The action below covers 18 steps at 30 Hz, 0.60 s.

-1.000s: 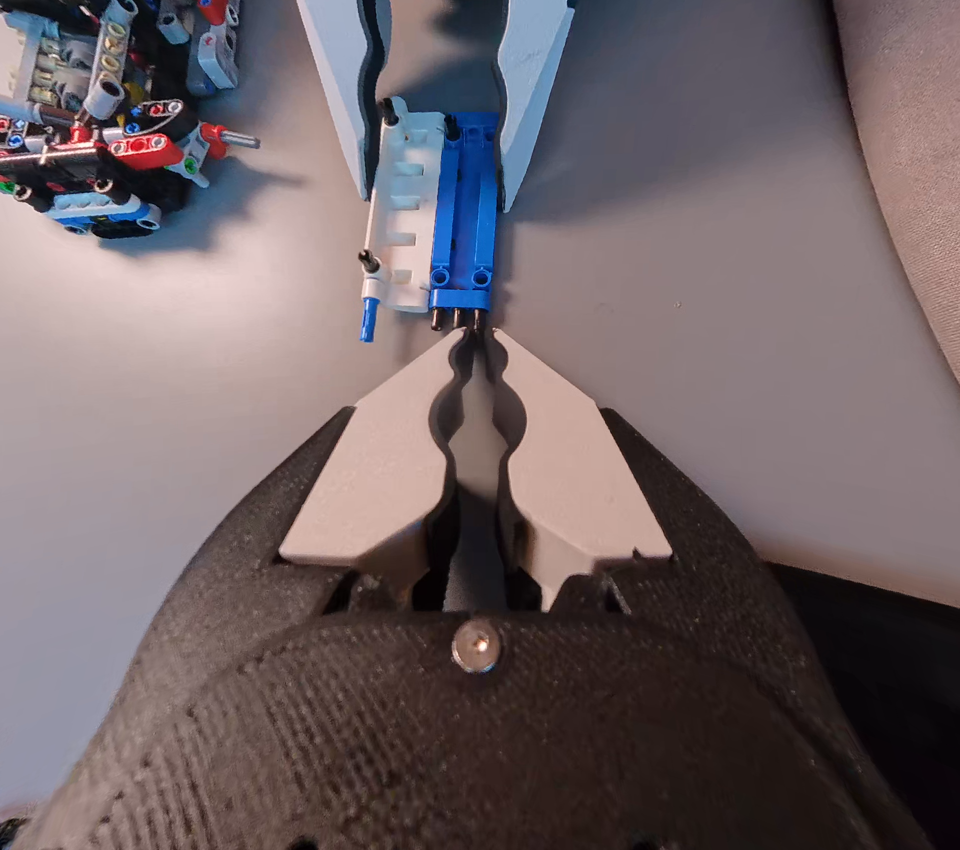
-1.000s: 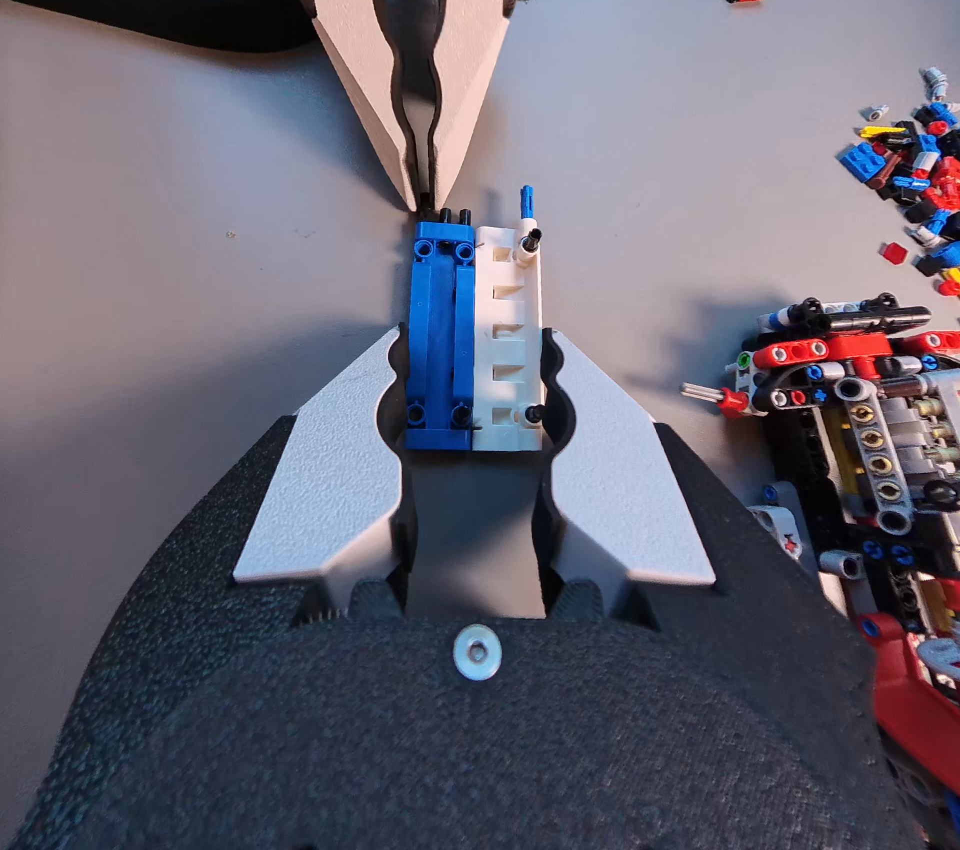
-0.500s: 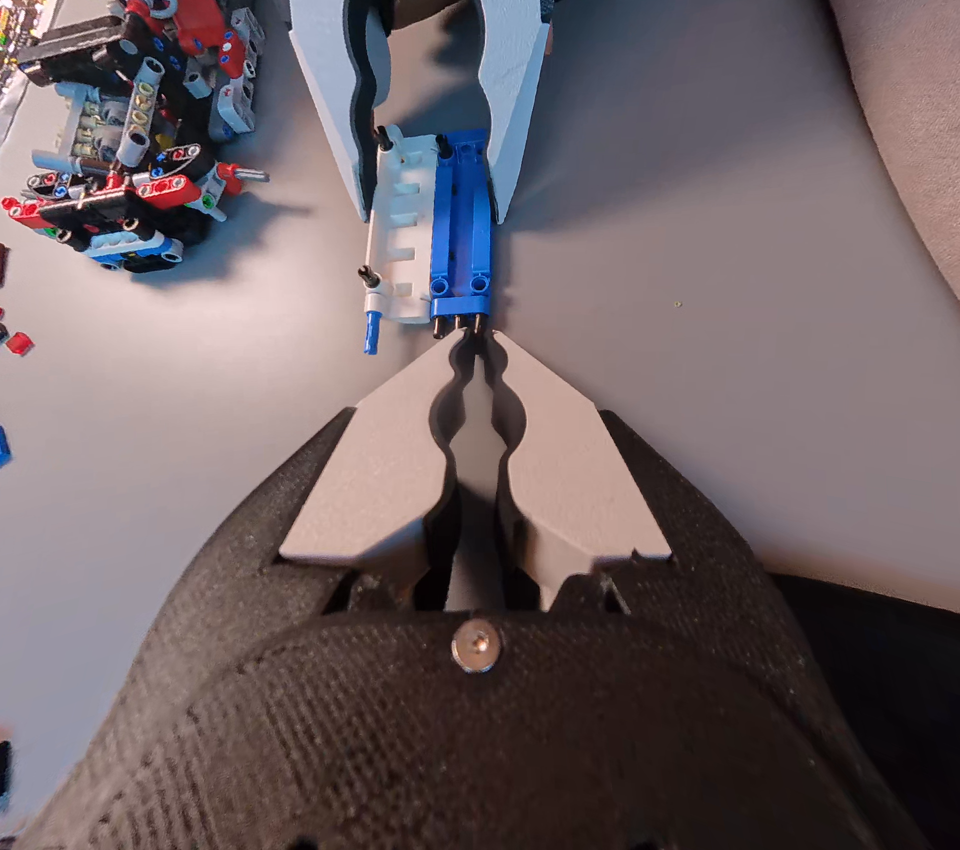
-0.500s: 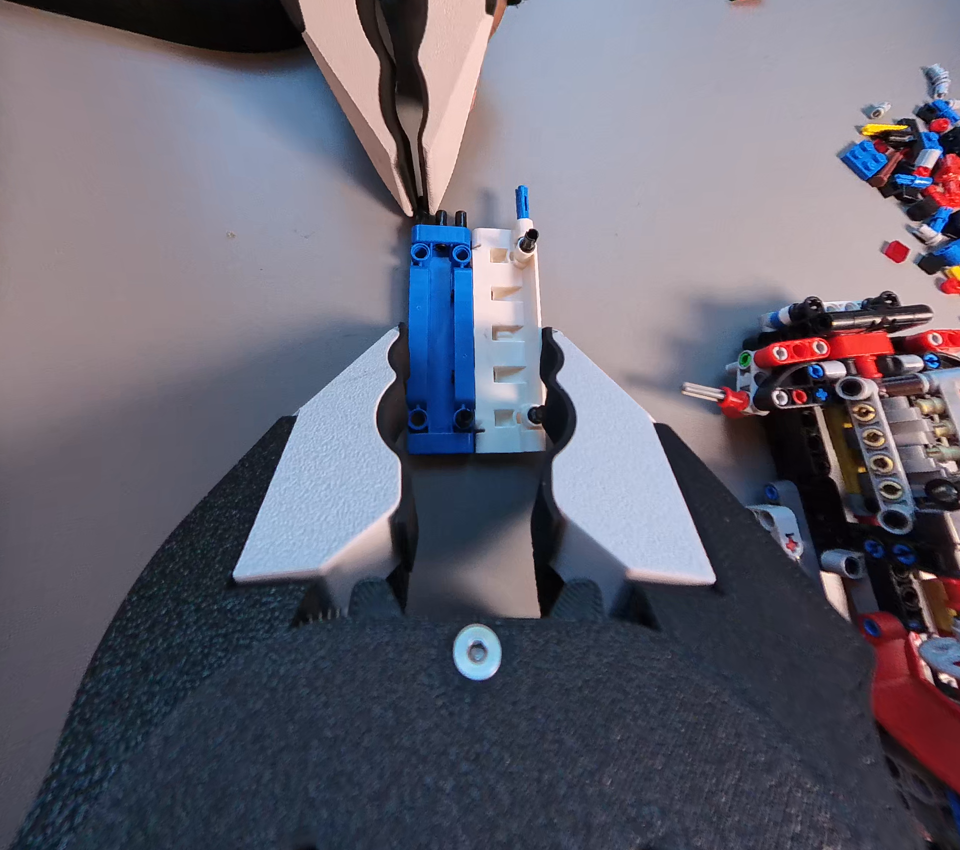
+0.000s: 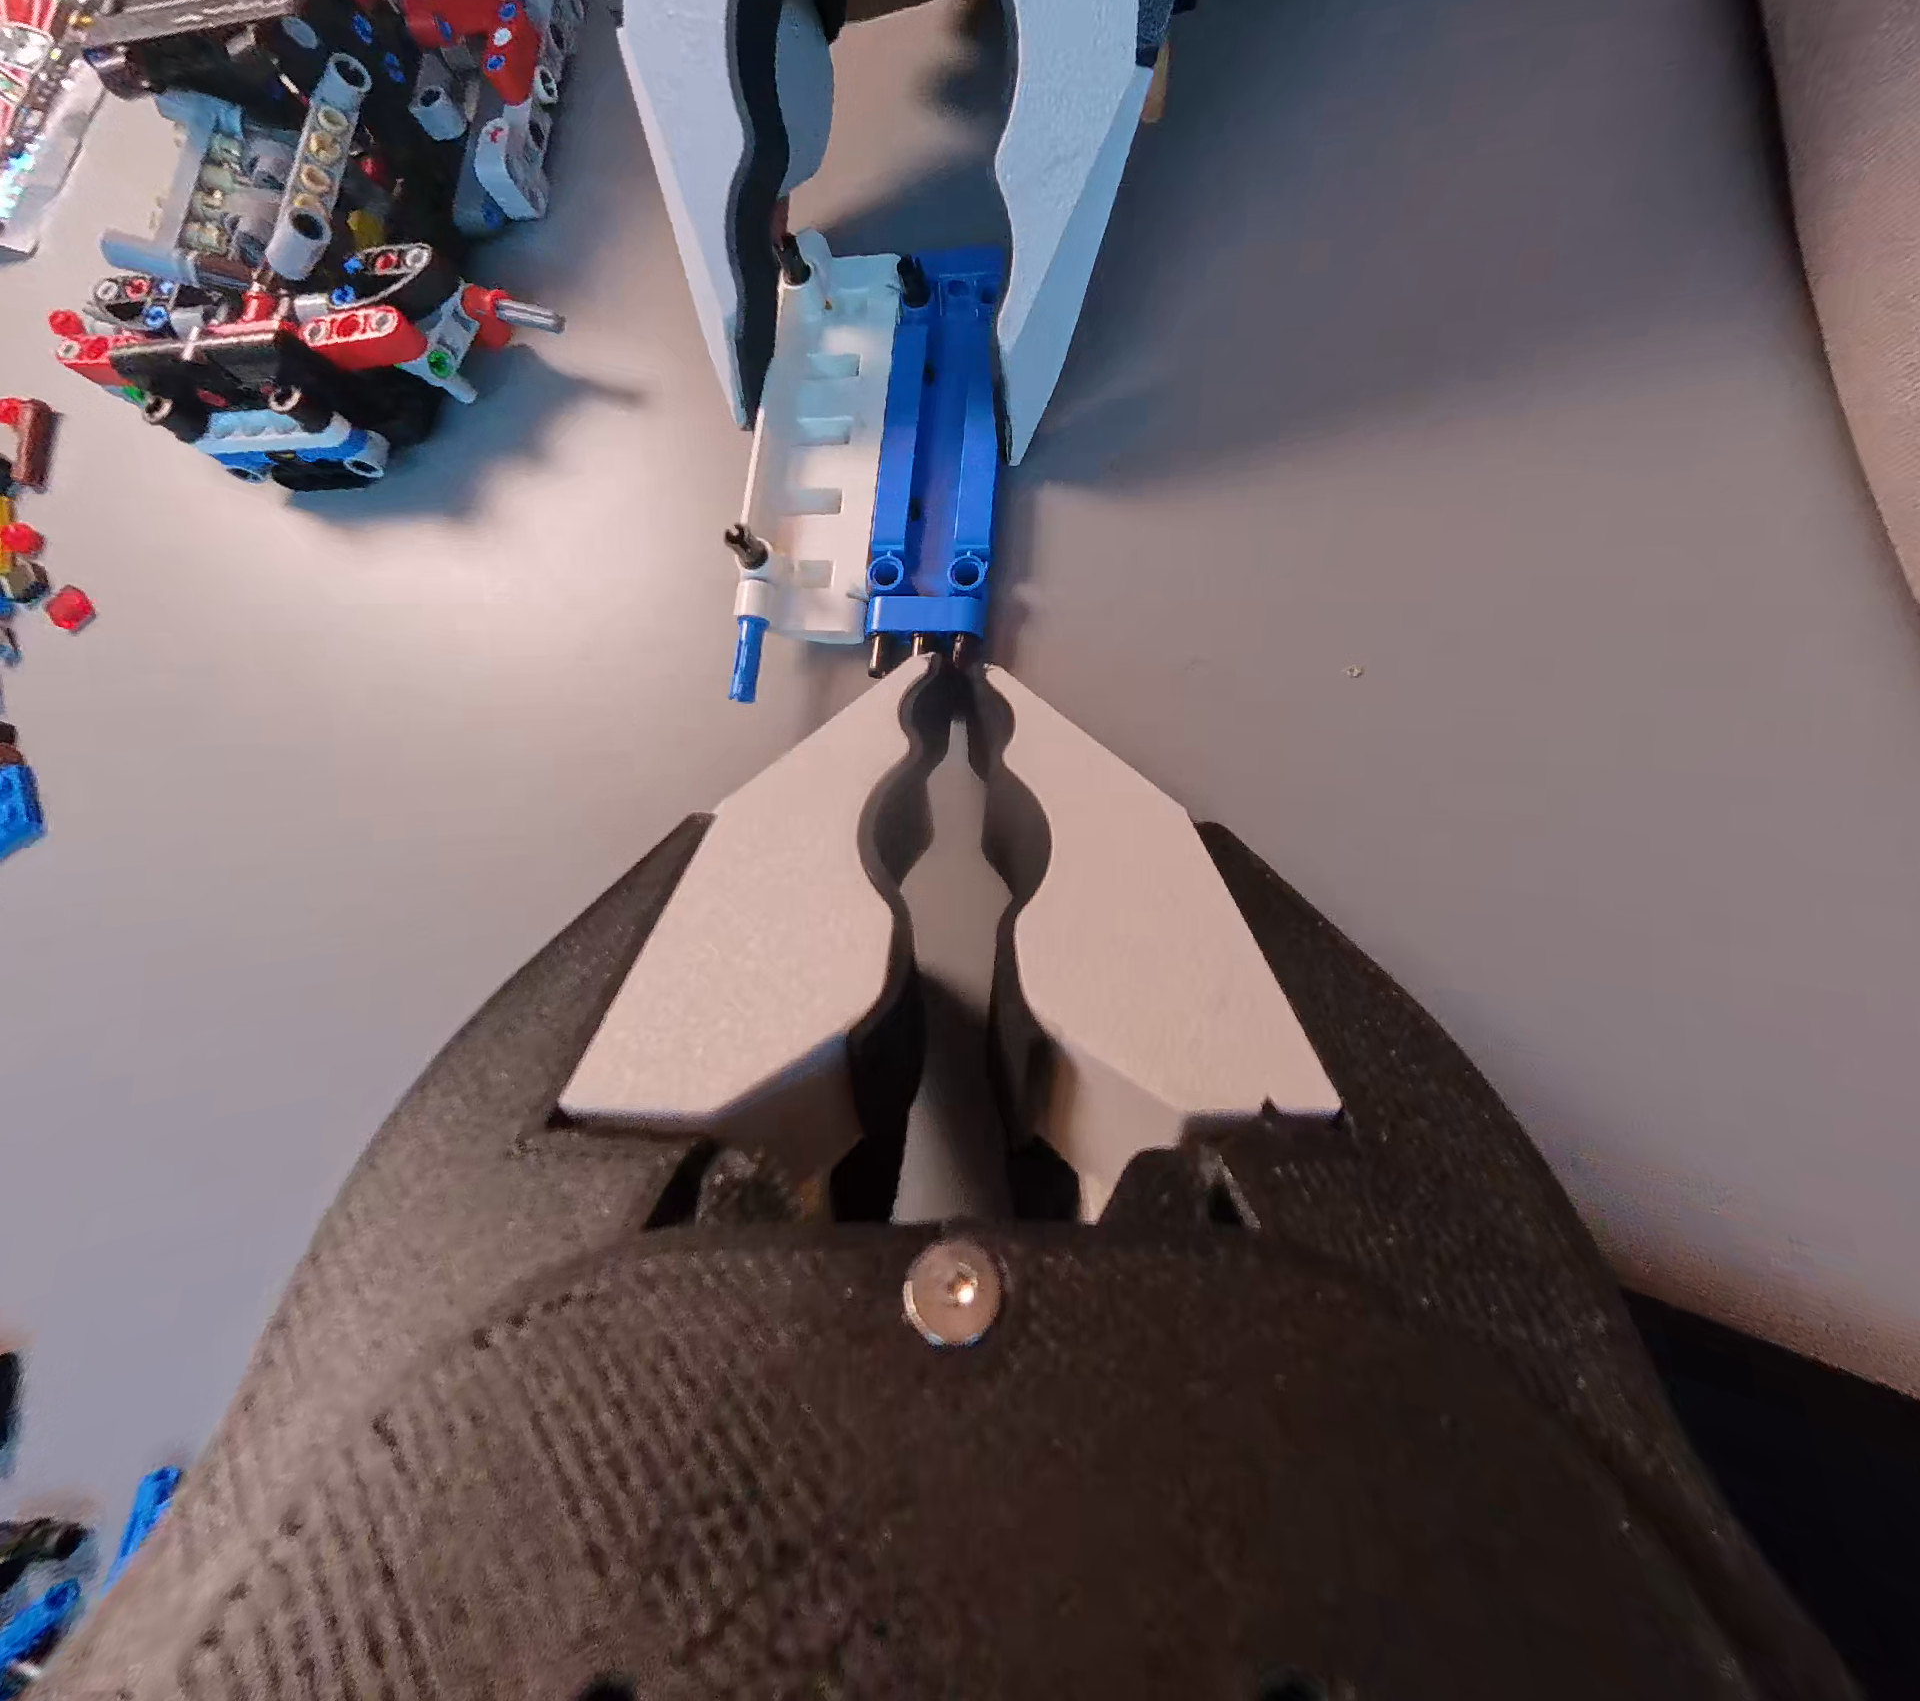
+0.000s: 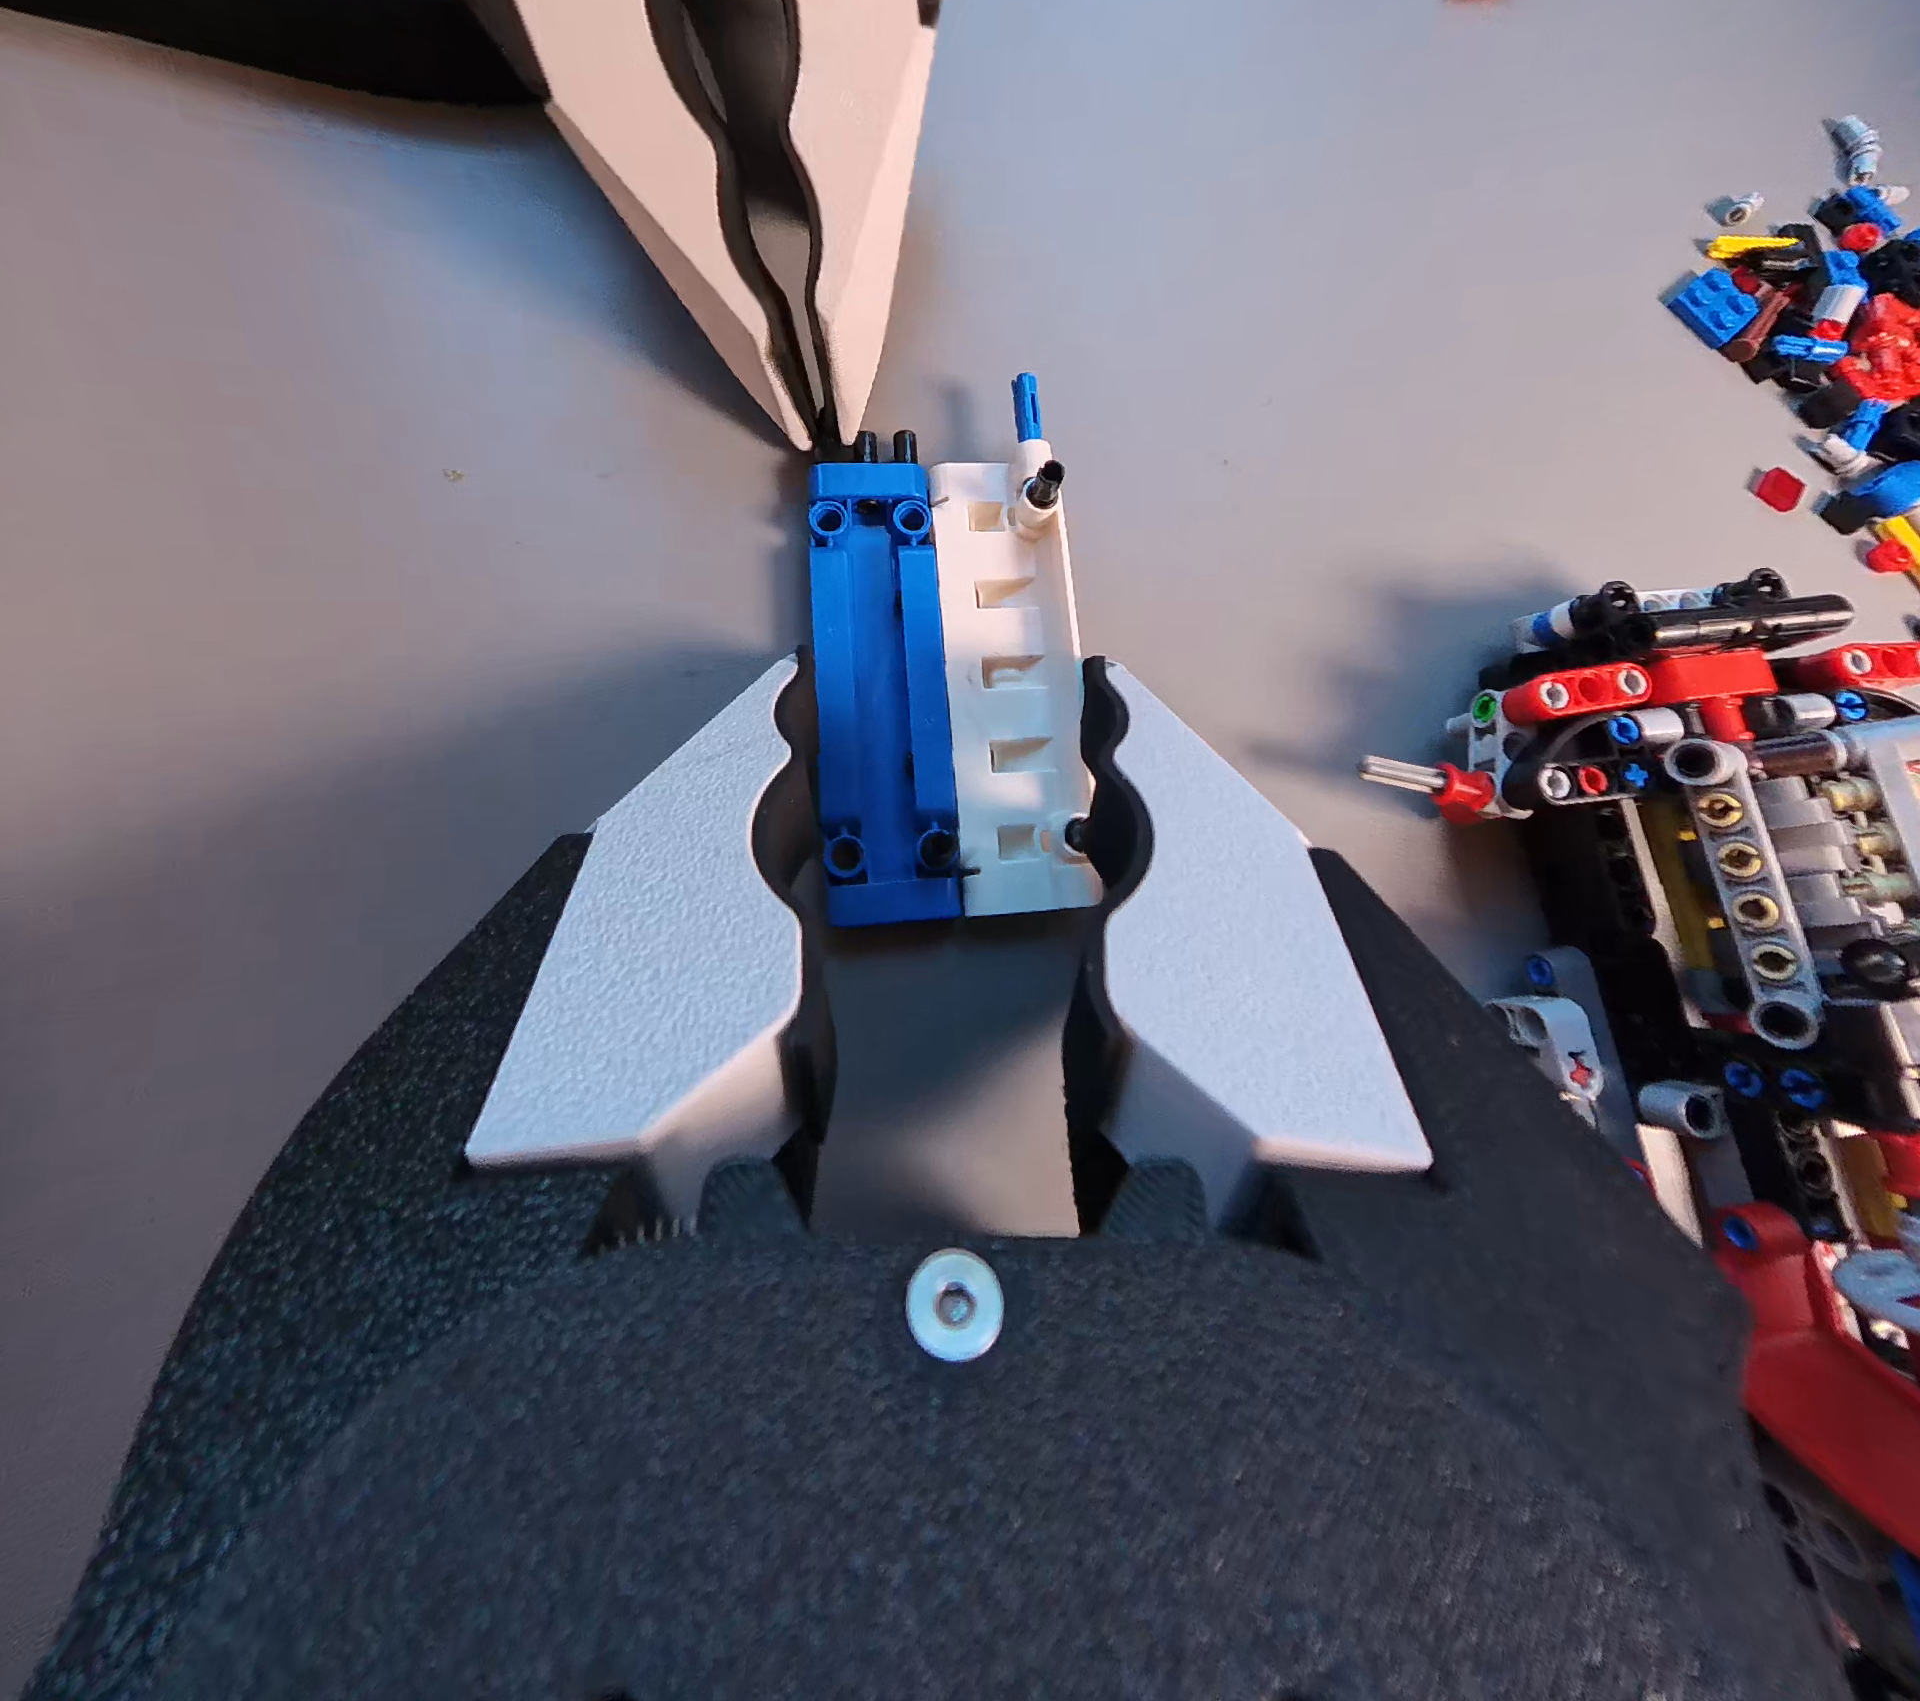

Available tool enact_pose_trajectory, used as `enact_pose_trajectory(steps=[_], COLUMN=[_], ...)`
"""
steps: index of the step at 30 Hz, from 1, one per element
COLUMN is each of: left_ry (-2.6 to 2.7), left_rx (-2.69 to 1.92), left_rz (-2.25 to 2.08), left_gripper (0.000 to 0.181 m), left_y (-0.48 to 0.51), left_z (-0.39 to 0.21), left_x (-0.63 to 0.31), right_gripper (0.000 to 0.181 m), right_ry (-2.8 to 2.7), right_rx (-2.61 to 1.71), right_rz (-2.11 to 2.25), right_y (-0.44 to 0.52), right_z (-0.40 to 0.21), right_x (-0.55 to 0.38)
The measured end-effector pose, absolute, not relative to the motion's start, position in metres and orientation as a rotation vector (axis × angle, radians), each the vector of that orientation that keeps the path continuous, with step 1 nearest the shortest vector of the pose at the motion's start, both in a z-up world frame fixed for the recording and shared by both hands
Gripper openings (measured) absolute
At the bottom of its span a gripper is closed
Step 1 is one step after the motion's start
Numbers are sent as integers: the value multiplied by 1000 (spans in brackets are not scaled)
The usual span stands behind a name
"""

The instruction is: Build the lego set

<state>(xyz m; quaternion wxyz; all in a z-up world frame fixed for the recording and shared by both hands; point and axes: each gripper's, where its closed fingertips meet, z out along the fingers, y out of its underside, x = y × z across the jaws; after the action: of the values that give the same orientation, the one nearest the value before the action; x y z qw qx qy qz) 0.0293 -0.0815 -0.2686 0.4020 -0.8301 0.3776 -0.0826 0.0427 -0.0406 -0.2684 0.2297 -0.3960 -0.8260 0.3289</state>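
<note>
Right gripper (image 6: 945, 778) grips the blue-and-white lego panel (image 6: 940, 695) by its sides, low over the grey worktop (image 6: 312, 508); left gripper (image 5: 948, 683) is pinched on a black pin (image 5: 948, 656) at the panel's blue end, pin mostly hidden btwn the tips. Part-built red/black lego model (image 6: 1704, 830) sits nearby, cut off at the frame edge; no legible writing; vs 0.5 s ago the grasp looks unchanged, left view slightly shifted w/ more loose pieces (image 6: 1829, 342) showing.

No writing can be read on anything.
</note>
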Motion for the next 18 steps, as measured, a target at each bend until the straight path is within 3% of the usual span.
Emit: enact_pose_trajectory(steps=[18], left_ry=[760], left_rx=[-2279], left_rz=[-352], left_gripper=[1], left_y=[-86], left_z=[-271], left_x=[29], right_gripper=[50], right_ry=[-2272], right_rx=[-1075], right_rz=[895], right_y=[-43], right_z=[-269], right_x=[43])
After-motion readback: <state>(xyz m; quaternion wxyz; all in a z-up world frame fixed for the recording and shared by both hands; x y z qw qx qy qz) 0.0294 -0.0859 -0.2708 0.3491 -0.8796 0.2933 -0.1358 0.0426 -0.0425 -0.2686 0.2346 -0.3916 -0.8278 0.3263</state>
